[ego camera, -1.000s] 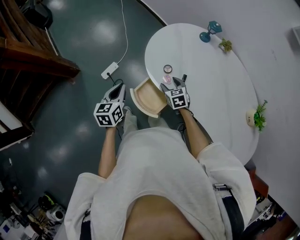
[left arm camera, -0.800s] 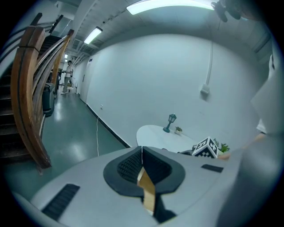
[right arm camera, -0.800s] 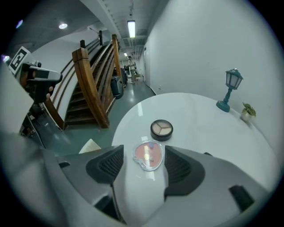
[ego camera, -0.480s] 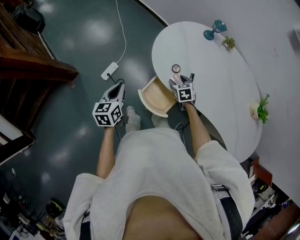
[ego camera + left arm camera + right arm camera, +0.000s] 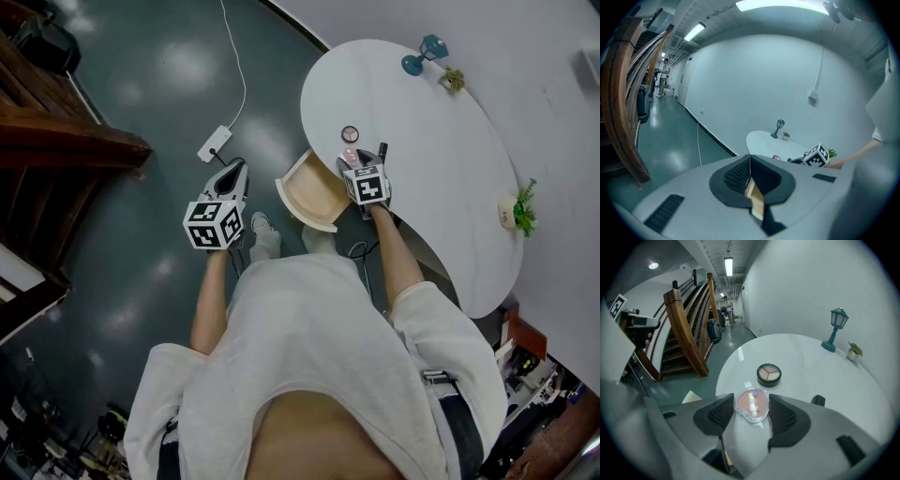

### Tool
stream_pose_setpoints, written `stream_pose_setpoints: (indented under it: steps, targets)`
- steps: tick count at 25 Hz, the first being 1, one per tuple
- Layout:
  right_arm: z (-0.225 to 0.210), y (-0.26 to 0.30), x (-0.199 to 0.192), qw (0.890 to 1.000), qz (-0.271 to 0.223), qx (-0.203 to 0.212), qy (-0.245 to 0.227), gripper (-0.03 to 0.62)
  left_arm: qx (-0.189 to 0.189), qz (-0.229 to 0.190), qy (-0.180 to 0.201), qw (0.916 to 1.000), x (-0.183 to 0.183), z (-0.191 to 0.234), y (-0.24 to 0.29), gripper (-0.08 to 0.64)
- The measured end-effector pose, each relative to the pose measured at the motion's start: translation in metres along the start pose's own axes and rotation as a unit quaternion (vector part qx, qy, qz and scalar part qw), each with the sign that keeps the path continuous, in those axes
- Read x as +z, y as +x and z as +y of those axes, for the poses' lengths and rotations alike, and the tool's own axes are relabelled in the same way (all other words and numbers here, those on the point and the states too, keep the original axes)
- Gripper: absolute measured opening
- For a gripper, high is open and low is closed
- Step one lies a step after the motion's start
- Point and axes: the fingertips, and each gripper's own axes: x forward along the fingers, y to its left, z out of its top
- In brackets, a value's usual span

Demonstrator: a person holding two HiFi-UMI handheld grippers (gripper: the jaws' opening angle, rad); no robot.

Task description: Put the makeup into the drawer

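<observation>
A clear heart-shaped pink makeup case [image 5: 751, 405] lies on the white round table [image 5: 806, 376], right between the pads of my right gripper [image 5: 751, 401]. The jaws are closing around it, and I see no firm squeeze. The head view shows this gripper [image 5: 351, 161] over the case [image 5: 349, 153]. Beyond sits a round three-shade compact [image 5: 768, 374] [image 5: 350, 133]. A black tube [image 5: 382, 150] lies to the right. The wooden drawer [image 5: 309, 192] stands pulled open at the table's edge. My left gripper [image 5: 236, 172] [image 5: 750, 161] hangs left of the drawer over the floor, shut and empty.
A blue lamp [image 5: 424, 54] and a small plant [image 5: 453, 80] stand at the table's far side, another potted plant [image 5: 518, 217] at its right edge. A white power strip [image 5: 217, 142] with its cable lies on the dark floor. A wooden staircase [image 5: 66, 131] rises at left.
My left gripper has drifted left, away from the open drawer. My right gripper has stayed over the pink case.
</observation>
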Motion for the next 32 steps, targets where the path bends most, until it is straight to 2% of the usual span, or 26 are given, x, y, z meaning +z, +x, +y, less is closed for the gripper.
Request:
stream_pose_setpoints:
  steps: [6, 12, 17, 25, 32]
  targets:
    - [0.03, -0.025, 0.01, 0.999, -0.045, 0.025, -0.018, 0.23, 0.003, 0.0, -0.005, 1.0, -0.006, -0.001, -0.002, 0.012]
    - [0.079, -0.047, 0.018, 0.993, -0.078, 0.073, -0.048, 0.23, 0.015, 0.002, -0.015, 0.9998, -0.018, -0.001, -0.008, 0.012]
    - [0.114, -0.05, 0.02, 0.987, -0.087, 0.114, -0.07, 0.23, 0.028, 0.003, -0.026, 0.9993, -0.031, 0.001, -0.015, 0.012]
    - [0.151, -0.034, 0.023, 0.977, -0.081, 0.165, -0.11, 0.23, 0.058, 0.002, -0.047, 0.9972, -0.049, 0.014, -0.029, 0.012]
    - [0.166, 0.007, -0.009, 0.974, -0.022, 0.188, -0.127, 0.23, 0.081, 0.007, -0.075, 0.9939, -0.066, 0.031, -0.038, 0.012]
